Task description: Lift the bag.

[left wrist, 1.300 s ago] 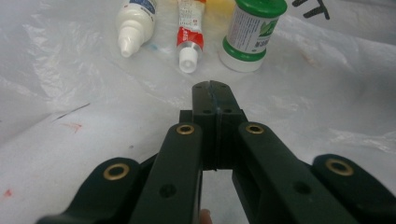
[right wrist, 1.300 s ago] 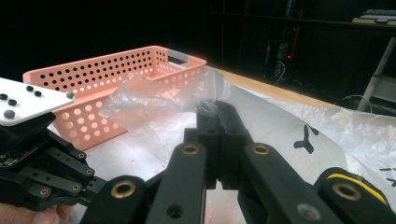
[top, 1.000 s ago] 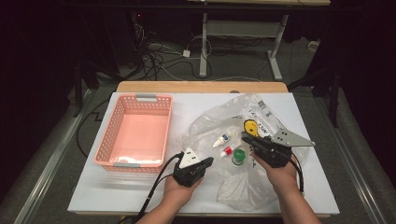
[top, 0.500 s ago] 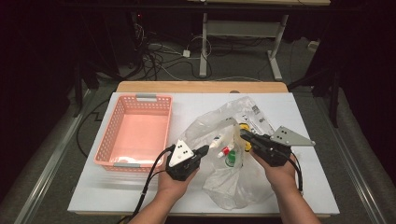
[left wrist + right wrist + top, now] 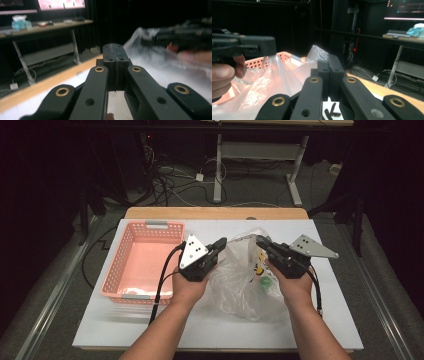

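A clear plastic bag [image 5: 235, 285] hangs above the white table between my two grippers. My left gripper [image 5: 220, 243] is shut on the bag's left edge. My right gripper [image 5: 260, 240] is shut on its right edge, and film [image 5: 318, 53] sticks up past that gripper's closed jaws [image 5: 329, 62]. In the right gripper view the left gripper [image 5: 269, 48] pinches a fold of the bag [image 5: 265, 61]. A green item [image 5: 265, 283] and a yellow item [image 5: 260, 268] lie inside the bag. In the left gripper view its jaws [image 5: 115, 51] are pressed together, with the bag [image 5: 150, 50] blurred beyond them.
A pink lattice basket [image 5: 113, 270] stands on the left of the white table [image 5: 125, 325], close to my left hand; its rim [image 5: 284, 55] shows behind the bag. A wooden strip [image 5: 215, 213] runs along the far edge. Desk legs and cables lie on the floor beyond.
Both grippers have risen, the left one more, lifting the bag off the table so it hangs between them. The items inside have slid down toward the right side.
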`<state>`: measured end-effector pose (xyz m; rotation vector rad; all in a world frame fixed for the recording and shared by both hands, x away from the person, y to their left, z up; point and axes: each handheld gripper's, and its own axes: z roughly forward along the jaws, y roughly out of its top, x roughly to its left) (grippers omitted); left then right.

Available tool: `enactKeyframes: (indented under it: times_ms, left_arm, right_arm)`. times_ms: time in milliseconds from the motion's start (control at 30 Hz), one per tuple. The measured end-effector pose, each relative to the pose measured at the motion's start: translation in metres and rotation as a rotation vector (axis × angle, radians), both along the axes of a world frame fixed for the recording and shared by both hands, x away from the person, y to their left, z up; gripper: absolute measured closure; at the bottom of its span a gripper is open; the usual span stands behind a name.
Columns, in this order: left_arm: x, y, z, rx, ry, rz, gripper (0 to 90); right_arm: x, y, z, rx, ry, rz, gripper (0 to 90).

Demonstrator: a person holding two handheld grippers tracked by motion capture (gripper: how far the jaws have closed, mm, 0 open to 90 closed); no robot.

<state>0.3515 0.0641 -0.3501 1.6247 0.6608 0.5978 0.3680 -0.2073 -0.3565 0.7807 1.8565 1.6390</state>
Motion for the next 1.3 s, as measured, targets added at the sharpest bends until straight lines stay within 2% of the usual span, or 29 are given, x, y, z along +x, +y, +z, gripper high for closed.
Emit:
enactKeyframes:
  times_ms: [233,367,433,500,567,633,700,800,833,867,900,933,967,1000,1033,1067,1100,1133,1167,1200,1233,1300]
  left_arm:
    - [0.014,-0.006,0.043,-0.016,-0.094,0.018,88.4]
    - [0.021,-0.007,0.066,-0.029,-0.115,0.023,88.4]
    - [0.018,-0.009,0.068,-0.023,-0.113,0.010,88.4]
    - [0.012,-0.011,0.060,-0.006,-0.104,-0.002,88.4]
    - [0.005,-0.011,0.044,0.023,-0.070,-0.001,88.2]
    - [-0.002,-0.006,0.024,0.015,-0.030,-0.013,87.7]
    - [-0.012,0.002,0.004,-0.009,0.046,-0.023,70.1]
    - [-0.026,0.007,-0.014,0.022,0.080,0.003,39.1]
    - [-0.028,0.009,-0.020,0.026,0.106,0.016,26.9]
    - [-0.027,0.009,-0.027,0.029,0.156,0.017,15.9]
    - [-0.023,0.007,-0.033,0.048,0.212,-0.007,8.5]
    - [-0.019,0.003,-0.040,0.089,0.260,-0.025,2.7]
    - [-0.015,-0.003,-0.047,0.134,0.293,-0.034,0.2]
    - [-0.011,-0.011,-0.055,0.174,0.309,-0.044,0.2]
    - [-0.008,-0.018,-0.062,0.218,0.316,-0.038,0.2]
    - [-0.004,-0.024,-0.068,0.255,0.315,-0.006,1.7]
    - [0.001,-0.026,-0.072,0.266,0.317,0.026,8.4]
    - [0.004,-0.027,-0.075,0.261,0.304,0.027,22.9]
    - [0.007,-0.026,-0.076,0.258,0.288,0.020,48.4]
    - [0.009,-0.025,-0.076,0.236,0.284,0.011,69.0]
    - [0.009,-0.023,-0.074,0.198,0.269,0.005,85.3]
    - [0.006,-0.021,-0.065,0.153,0.221,-0.003,87.9]
  right_arm:
    - [0.012,0.001,0.020,0.026,-0.038,-0.034,90.0]
    - [0.018,-0.002,0.039,0.040,-0.066,-0.052,90.0]
    - [0.020,-0.003,0.045,0.036,-0.070,-0.054,90.0]
    - [0.021,-0.003,0.047,0.036,-0.065,-0.058,90.0]
    - [0.022,-0.003,0.046,0.030,-0.060,-0.061,90.0]
    - [0.023,-0.004,0.043,0.029,-0.054,-0.065,90.0]
    - [0.023,-0.005,0.040,0.026,-0.051,-0.064,90.0]
    - [0.022,-0.005,0.038,0.018,-0.044,-0.066,90.0]
    - [0.022,-0.005,0.037,0.015,-0.042,-0.065,90.0]
    - [0.022,-0.005,0.036,0.009,-0.046,-0.064,90.0]
    - [0.022,-0.004,0.036,0.013,-0.042,-0.065,90.0]
    - [0.022,-0.004,0.035,0.011,-0.042,-0.065,90.0]
    - [0.022,-0.003,0.035,0.005,-0.043,-0.063,90.0]
    - [0.021,-0.003,0.034,0.006,-0.040,-0.064,90.0]
    - [0.021,-0.002,0.034,0.008,-0.039,-0.062,90.0]
    - [0.021,-0.002,0.033,0.005,-0.039,-0.062,90.0]
    - [0.021,-0.002,0.033,0.008,-0.034,-0.063,90.0]
    - [0.020,-0.002,0.032,0.007,-0.033,-0.063,90.0]
    - [0.020,-0.002,0.032,0.011,-0.031,-0.062,90.0]
    - [0.020,-0.004,0.031,0.002,-0.034,-0.061,90.0]
    - [0.019,-0.005,0.031,0.000,-0.033,-0.061,90.0]
    - [0.018,-0.007,0.032,-0.001,-0.037,-0.065,90.0]
